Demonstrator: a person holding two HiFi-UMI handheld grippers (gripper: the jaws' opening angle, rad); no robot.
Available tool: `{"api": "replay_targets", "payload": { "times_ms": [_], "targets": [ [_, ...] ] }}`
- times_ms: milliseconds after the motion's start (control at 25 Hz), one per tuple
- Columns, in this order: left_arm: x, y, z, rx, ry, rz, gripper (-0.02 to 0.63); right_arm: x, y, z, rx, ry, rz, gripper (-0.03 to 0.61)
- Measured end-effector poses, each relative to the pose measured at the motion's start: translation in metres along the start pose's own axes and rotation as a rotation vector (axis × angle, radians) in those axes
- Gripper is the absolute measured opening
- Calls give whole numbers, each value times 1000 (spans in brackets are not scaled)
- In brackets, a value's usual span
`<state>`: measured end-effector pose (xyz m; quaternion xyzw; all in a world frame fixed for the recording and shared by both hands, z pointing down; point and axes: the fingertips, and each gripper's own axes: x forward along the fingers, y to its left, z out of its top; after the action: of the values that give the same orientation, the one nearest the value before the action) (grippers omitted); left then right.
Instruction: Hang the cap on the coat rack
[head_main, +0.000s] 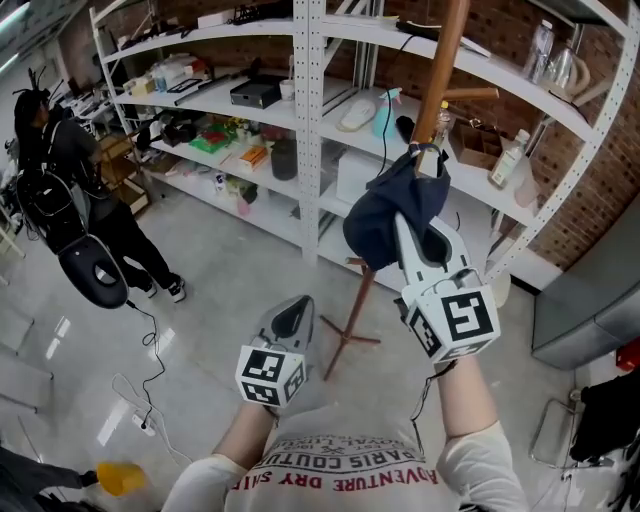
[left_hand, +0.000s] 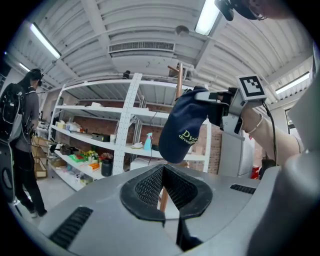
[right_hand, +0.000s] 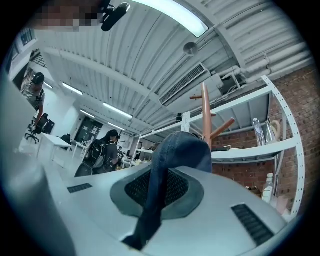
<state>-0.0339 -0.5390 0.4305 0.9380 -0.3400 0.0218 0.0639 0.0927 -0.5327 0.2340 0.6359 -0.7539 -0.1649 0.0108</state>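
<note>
A navy cap (head_main: 385, 215) hangs from my right gripper (head_main: 425, 165), which is shut on its fabric right beside the brown wooden coat rack pole (head_main: 452, 50). A short peg (head_main: 470, 95) sticks out of the pole just above the cap. In the right gripper view a strip of the cap (right_hand: 182, 150) runs down between the jaws, with the rack (right_hand: 205, 115) close behind. My left gripper (head_main: 295, 305) is lower and to the left, shut and empty, above the rack's feet (head_main: 350, 335). In the left gripper view the cap (left_hand: 182, 127) hangs ahead.
White metal shelving (head_main: 310, 120) full of small items stands behind the rack against a brick wall. A person in black (head_main: 60, 170) stands at the far left. A grey cabinet (head_main: 590, 290) is at the right. Cables (head_main: 150, 370) lie on the floor.
</note>
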Motion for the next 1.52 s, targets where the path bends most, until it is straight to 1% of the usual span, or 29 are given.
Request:
{"api": "replay_targets", "payload": {
  "times_ms": [120, 280, 520, 720, 1000, 1280, 1440, 1520],
  "targets": [
    [2, 5, -2, -8, 1, -5, 6, 19, -5, -6, 9, 29, -1, 21],
    [2, 10, -10, -22, 17, -13, 6, 38, -14, -18, 53, 78, -18, 21],
    [3, 21, -18, -41, 33, -7, 6, 47, -32, -47, 123, 152, -84, 21],
    [6, 25, -28, -59, 59, -11, 6, 50, -41, -75, 207, 199, -103, 21],
    [4, 31, -34, -76, 86, -7, 5, 50, -36, -93, 239, 227, -125, 21],
    [5, 17, -45, -74, 102, -15, 6, 35, -40, -107, 251, 209, -163, 22],
    [4, 6, -42, -56, 90, -18, 5, 23, -51, -100, 250, 169, -210, 25],
    [2, 0, -39, -49, 87, -14, 5, 15, -53, -91, 221, 144, -216, 70]
  ]
}}
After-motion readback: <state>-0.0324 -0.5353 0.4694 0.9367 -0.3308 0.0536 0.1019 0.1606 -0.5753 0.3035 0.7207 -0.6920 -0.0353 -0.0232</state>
